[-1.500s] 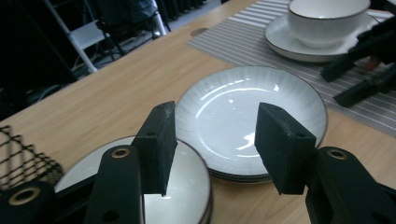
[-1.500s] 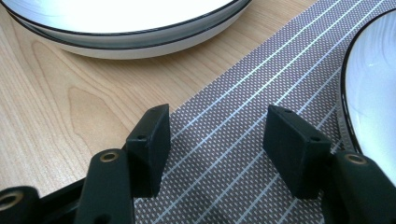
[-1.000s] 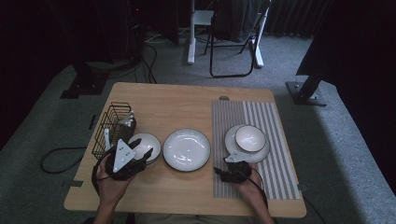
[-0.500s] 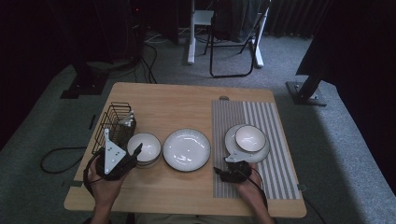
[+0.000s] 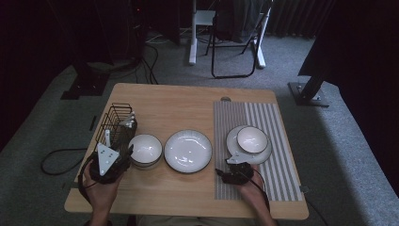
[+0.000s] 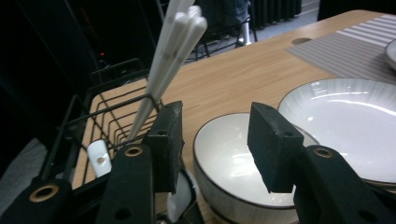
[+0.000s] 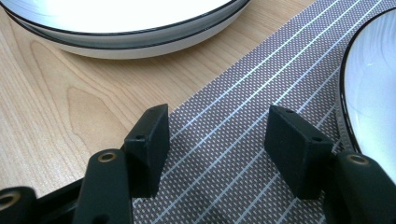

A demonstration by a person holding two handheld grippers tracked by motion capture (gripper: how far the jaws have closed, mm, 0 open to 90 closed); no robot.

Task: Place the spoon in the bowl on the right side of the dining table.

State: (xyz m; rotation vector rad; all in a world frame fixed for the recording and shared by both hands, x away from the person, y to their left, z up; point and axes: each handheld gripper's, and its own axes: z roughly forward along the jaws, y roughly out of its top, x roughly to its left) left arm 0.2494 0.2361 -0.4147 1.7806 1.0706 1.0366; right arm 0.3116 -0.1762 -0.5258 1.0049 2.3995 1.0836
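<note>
A white bowl [image 5: 145,149] with a dark rim stands at the table's left, between a black wire basket [image 5: 114,123] and a wide white plate [image 5: 188,151]. My left gripper [image 5: 127,154] is at the bowl's near-left side. In the left gripper view this gripper [image 6: 219,140] has its jaws on either side of the bowl's [image 6: 233,161] near rim, with a gap at each pad; they have just been closing. My right gripper [image 5: 231,170] rests low over the left edge of the striped placemat [image 5: 277,155]. Its jaws [image 7: 229,140] are open on nothing but the mat [image 7: 243,154].
White utensils [image 6: 173,51] lean upright in the wire basket [image 6: 107,116]. A second bowl [image 5: 252,139] sits on a plate [image 5: 235,150] on the placemat, just beyond the right gripper. The wide plate's rim [image 7: 140,44] is close ahead of the right jaws. A chair stands beyond the table.
The left gripper has drawn back a little to the near left, off the bowl, so the whole bowl now shows. The right hand has stayed where it was.
</note>
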